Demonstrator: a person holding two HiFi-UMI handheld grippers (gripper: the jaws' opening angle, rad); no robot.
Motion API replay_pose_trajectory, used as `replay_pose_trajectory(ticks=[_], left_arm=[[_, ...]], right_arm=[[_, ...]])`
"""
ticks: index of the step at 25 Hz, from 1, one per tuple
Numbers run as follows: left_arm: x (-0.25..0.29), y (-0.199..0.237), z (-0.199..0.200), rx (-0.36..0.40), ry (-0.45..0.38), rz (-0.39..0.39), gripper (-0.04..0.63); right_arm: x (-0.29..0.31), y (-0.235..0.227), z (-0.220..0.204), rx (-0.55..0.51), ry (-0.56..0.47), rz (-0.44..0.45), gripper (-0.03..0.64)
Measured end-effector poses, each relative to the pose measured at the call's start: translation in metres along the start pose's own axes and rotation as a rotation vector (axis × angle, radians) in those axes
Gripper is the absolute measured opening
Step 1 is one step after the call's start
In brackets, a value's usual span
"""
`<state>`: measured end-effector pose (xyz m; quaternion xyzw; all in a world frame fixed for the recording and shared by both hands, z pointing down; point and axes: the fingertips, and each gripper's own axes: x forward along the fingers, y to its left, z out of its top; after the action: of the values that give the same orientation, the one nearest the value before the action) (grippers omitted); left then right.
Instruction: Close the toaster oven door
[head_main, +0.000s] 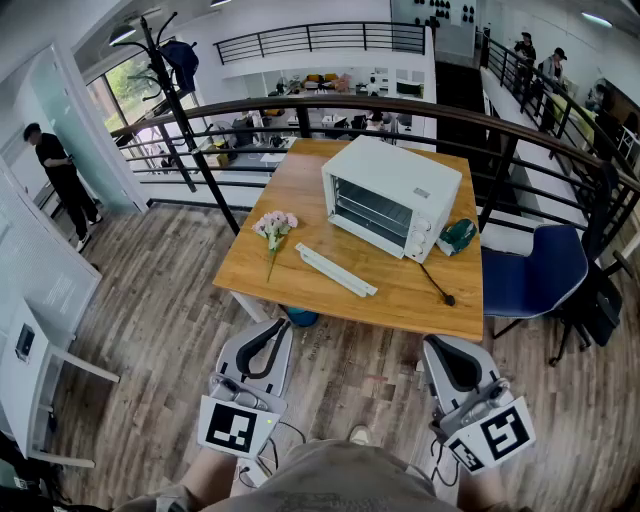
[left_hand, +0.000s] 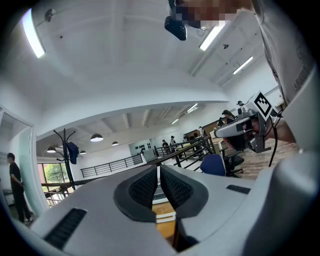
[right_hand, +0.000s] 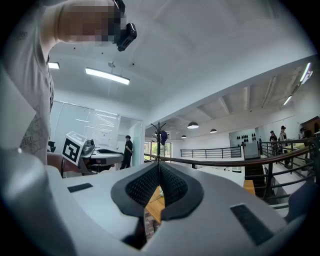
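Observation:
The white toaster oven (head_main: 390, 195) stands on the wooden table (head_main: 300, 180), its open front facing me and to the left. A white bar (head_main: 335, 270) lies on the table parallel to that front; it looks like the top edge of the lowered door. My left gripper (head_main: 280, 325) and right gripper (head_main: 432, 345) hang low over the floor, short of the table's near edge. Both are shut with nothing between the pads. In the left gripper view the left gripper (left_hand: 159, 185) has its pads pressed together, as the right gripper (right_hand: 159, 182) does in its own view.
A small bunch of flowers (head_main: 273, 226) lies on the table's left part; a green object (head_main: 458, 236) and a black cable (head_main: 437, 285) lie at the right. A blue chair (head_main: 530, 270) stands right of the table, a dark railing (head_main: 400, 105) behind it, a coat rack (head_main: 165, 60) at far left.

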<state>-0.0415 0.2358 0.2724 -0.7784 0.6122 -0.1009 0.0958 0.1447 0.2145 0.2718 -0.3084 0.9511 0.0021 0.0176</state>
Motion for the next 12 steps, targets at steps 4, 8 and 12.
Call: replay_pose_trajectory(ticks=[4,8,12], left_arm=[[0.003,-0.006,-0.001,-0.003,0.006,-0.003,0.032],[0.010,-0.016,0.000,0.009,0.001,-0.016,0.032],[0.017,-0.016,0.001,0.045,-0.004,-0.012,0.032]], right_arm=[[-0.006,-0.007,-0.002,0.025,-0.005,0.002,0.031],[-0.008,-0.018,-0.013,0.031,0.008,0.009,0.032],[0.003,-0.021,-0.018,0.052,0.006,0.030,0.032]])
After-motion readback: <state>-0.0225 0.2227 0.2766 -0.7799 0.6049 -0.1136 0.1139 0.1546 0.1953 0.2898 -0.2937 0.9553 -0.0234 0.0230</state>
